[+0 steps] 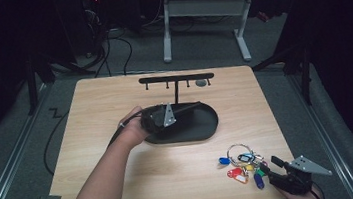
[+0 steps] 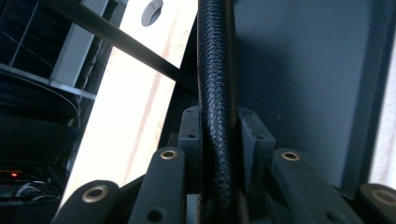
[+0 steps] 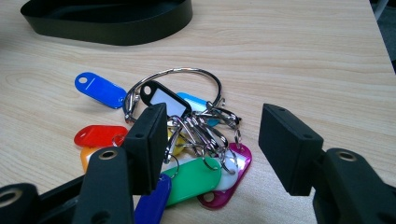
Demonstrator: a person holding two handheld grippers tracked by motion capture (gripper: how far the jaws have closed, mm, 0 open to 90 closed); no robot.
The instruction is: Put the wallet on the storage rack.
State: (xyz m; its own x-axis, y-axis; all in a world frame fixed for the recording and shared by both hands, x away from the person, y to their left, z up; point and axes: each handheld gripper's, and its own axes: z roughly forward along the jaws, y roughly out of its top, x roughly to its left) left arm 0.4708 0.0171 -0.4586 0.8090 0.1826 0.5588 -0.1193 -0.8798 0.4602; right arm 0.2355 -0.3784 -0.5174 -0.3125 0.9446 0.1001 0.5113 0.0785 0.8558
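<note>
Your right gripper [image 3: 212,140] is sitting closest to the camera, and its two black jaws are standing wide apart with nothing between them. Just past the jaws, in the middle of the right gripper view, the bunch of key tags [image 3: 187,135] is lying flat on the wooden table [image 3: 303,60]. You are looking at blue, red, orange, green, pink and black tags, all hanging on one big silver ring [image 3: 175,74]. The left jaw is hovering over the tags on that side, and I cannot tell if it is touching them.

In the high view, the bunch [image 1: 244,166] is lying at the lower right of the frame, and your right gripper [image 1: 268,169] is sitting just beside it.

Your left gripper [image 1: 195,106] is reaching across the black oval tray [image 1: 207,126] in the middle of the frame. In the left gripper view, its jaws are squeezing the black braided post [image 2: 217,93] of the key stand [image 1: 176,78]. That post is running straight up the middle of the frame. You are holding it tight on both sides.
</note>
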